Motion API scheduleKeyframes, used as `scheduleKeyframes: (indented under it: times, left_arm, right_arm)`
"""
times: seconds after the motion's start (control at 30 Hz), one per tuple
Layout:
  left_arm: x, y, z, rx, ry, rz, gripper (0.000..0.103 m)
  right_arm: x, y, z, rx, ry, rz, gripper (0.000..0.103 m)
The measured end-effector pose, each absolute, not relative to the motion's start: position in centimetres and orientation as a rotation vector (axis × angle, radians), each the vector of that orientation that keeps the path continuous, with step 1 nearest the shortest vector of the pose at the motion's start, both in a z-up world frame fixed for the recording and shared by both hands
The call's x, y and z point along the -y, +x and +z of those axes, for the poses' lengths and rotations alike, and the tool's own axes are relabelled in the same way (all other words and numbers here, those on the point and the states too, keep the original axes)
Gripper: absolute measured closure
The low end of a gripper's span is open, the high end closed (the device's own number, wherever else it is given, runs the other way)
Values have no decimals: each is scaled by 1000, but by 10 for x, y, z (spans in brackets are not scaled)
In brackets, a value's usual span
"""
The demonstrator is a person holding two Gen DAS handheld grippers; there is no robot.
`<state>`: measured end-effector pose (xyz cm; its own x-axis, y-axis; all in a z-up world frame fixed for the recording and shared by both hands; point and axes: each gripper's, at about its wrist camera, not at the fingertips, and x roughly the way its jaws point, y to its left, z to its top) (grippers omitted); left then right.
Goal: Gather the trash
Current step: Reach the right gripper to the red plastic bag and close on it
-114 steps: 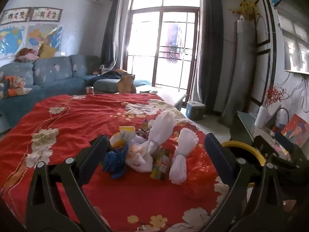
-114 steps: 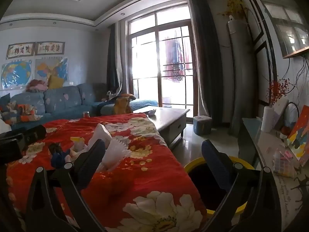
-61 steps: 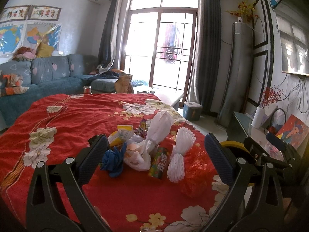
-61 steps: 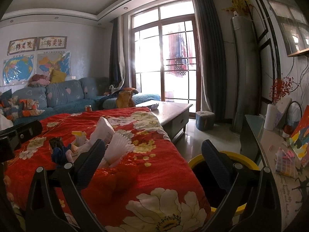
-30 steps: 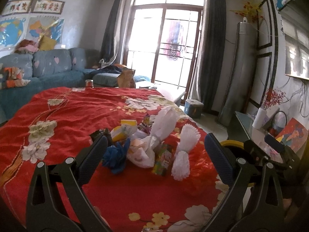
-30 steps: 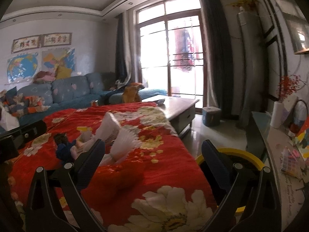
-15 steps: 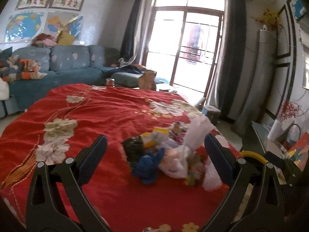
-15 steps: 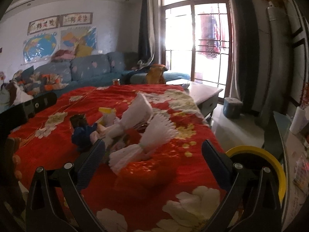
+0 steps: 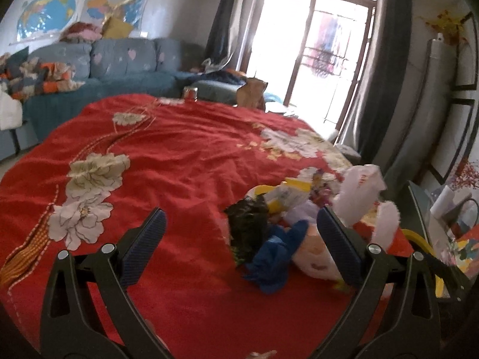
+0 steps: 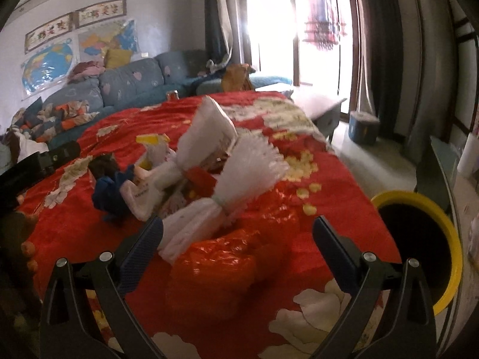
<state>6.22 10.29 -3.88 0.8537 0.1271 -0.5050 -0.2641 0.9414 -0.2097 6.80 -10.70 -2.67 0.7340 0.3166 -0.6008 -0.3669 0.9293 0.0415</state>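
Note:
A pile of trash lies on the red flowered cloth: a dark green crumpled wrapper, a blue scrap, white plastic bags and a yellow-and-white packet. My left gripper is open and empty, with the pile between its jaws toward the right. In the right wrist view a red plastic bag lies nearest, with a tied white bag behind it. My right gripper is open and empty just short of the red bag. A yellow-rimmed bin stands to the right, below the table edge.
A blue sofa with cushions runs along the far wall. A low coffee table and a small blue tub stand near the glass doors. A side table with clutter is at the right.
Both grippers have swung left and come closer to the pile. The red bag now sits large between the right gripper's jaws. Both stay open.

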Motion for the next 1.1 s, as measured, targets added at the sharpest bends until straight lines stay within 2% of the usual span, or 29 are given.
scheduleKeyframes:
  times: [0.07, 0.13, 0.2, 0.37, 0.43, 0.5, 0.67, 0.83, 0.9, 0.93, 1.1]
  left_arm:
    - [-107, 71, -41, -526, -289, 198, 11]
    - [-110, 81, -43, -547, -290, 191, 11]
    - [-114, 90, -44, -560, -290, 181, 11]
    - [-124, 100, -47, -566, -313, 127, 12]
    - [-121, 102, -47, -572, -288, 97, 26]
    - [-117, 106, -49, -600, -270, 61, 30]
    - [-110, 108, -54, -637, -244, 5, 49]
    - [-106, 107, -57, -658, -220, -2, 82]
    - [-104, 106, -57, -664, -209, -1, 86]
    - [-104, 106, -57, -668, -209, -5, 91]
    - [-105, 101, -49, -651, -219, -31, 97]
  right_arm:
    - [110, 73, -30, -669, -67, 380, 7]
    - [114, 76, -32, -692, -49, 383, 13]
    - [115, 83, -36, -715, -37, 393, 25]
    - [117, 89, -40, -744, -20, 434, 39]
    - [118, 88, -39, -745, -16, 442, 42]
    - [119, 89, -40, -747, -10, 449, 45]
    - [122, 96, -42, -763, 3, 467, 54]
    - [124, 96, -40, -768, 8, 482, 58]
    - [127, 95, -39, -767, 13, 483, 60]
    - [128, 95, -39, -766, 17, 483, 60]
    - [138, 96, -34, -755, 40, 474, 63]
